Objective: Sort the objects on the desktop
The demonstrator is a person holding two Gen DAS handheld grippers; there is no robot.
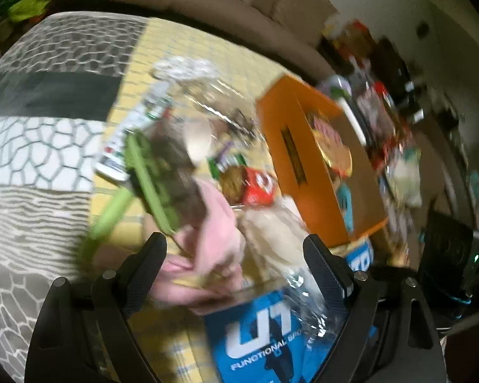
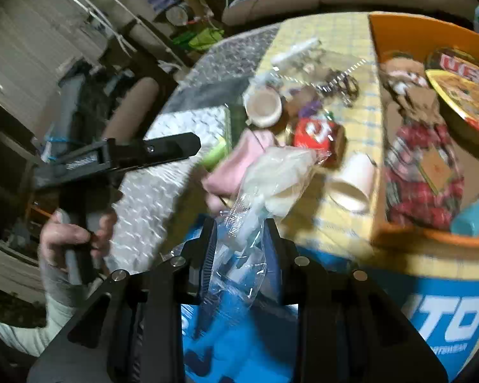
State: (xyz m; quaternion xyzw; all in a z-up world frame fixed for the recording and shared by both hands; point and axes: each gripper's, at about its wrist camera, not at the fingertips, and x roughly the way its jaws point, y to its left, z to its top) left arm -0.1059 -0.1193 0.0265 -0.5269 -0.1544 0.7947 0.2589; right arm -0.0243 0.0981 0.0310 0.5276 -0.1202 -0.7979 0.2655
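In the right wrist view my right gripper [image 2: 241,226] is shut on the neck of a clear plastic bag [image 2: 277,175] with pale contents. The bag hangs over a blue printed box [image 2: 447,312]. Behind the bag lies a pink soft thing [image 2: 239,159]. My left gripper [image 1: 234,245] stands wide open in the left wrist view. The same bag [image 1: 271,233] and the pink thing [image 1: 217,233] are beyond its tips, and nothing is gripped. From the right wrist view the left gripper [image 2: 188,143] shows side-on, held by a hand [image 2: 70,239]. An orange box [image 2: 380,63] stands at the right.
On the yellow checked cloth [image 2: 335,38] lie a red packet [image 2: 313,132], a tipped white paper cup [image 2: 351,182], a small bowl [image 2: 263,107], key rings and a green tool [image 1: 150,172]. The orange box holds a noodle bowl [image 2: 463,89] and a red plaid cloth [image 2: 421,166]. A grey patterned mat [image 1: 32,159] lies to the left.
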